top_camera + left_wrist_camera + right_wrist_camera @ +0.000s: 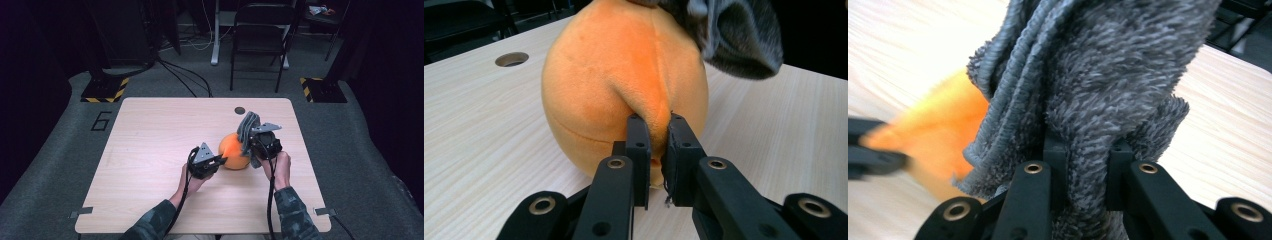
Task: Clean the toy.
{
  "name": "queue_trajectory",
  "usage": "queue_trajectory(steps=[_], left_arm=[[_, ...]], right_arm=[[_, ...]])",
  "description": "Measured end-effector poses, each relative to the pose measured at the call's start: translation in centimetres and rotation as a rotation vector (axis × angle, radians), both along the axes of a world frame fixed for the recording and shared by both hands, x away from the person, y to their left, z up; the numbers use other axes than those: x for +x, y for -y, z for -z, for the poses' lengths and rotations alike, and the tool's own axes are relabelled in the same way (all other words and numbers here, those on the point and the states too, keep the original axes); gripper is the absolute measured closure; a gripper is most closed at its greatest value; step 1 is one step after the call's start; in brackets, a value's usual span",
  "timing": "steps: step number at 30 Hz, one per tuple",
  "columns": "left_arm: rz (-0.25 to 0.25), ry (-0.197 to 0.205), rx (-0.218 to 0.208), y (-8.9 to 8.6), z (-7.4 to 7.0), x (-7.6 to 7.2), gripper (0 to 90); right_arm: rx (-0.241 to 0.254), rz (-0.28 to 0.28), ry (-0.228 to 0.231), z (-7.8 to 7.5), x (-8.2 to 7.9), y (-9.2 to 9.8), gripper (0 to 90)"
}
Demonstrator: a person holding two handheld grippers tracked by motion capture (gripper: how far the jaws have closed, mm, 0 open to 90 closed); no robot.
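Nearest the camera, two sleeved forearms were seen entering from the bottom edge of the high view, each hand wrapped around a claw. The left claw was pressed together on a raised fold of an orange plush ball, the pinched ridge of fabric caught between its black jaws in the left gripper view. The ball rested on the pale wooden worktop, right of centre. The right claw was clamped on a bunched grey towel, which was held against the ball's upper right side. Farther back, a round hole was set in the worktop near its far edge. Beyond it, a dark folding chair stood on grey carpet.
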State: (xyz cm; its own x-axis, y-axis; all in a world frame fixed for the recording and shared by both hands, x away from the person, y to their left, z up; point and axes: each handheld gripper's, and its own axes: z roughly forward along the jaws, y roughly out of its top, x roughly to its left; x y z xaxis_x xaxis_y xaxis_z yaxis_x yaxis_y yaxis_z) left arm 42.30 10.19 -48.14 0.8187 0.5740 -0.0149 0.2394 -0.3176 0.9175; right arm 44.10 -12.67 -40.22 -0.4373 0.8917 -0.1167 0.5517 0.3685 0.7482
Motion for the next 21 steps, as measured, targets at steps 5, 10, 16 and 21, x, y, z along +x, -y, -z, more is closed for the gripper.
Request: queue_trajectory(steps=[5, 10, 16, 21], left_arm=[[0.008, 0.012, 0.004, 0.1, 0.0, -0.1, 82.6], [0.019, 0.011, 0.026, 0.3, 0.1, -0.3, 82.6], [0.028, 0.017, 0.024, 0.4, 0.1, -0.3, 82.6], [0.028, 0.013, 0.022, 0.4, 0.1, -0.3, 82.6]], right_arm=[[0.043, -0.107, 0.042, -2.1, -1.4, -1.8, 78.1], [-0.039, -0.18, -0.018, -0.1, -1.5, -4.5, 78.1], [-0.044, -0.124, -0.005, 0.1, -0.9, -3.3, 78.3], [-0.051, -0.064, 0.012, 0.1, -0.5, -2.1, 78.3]])
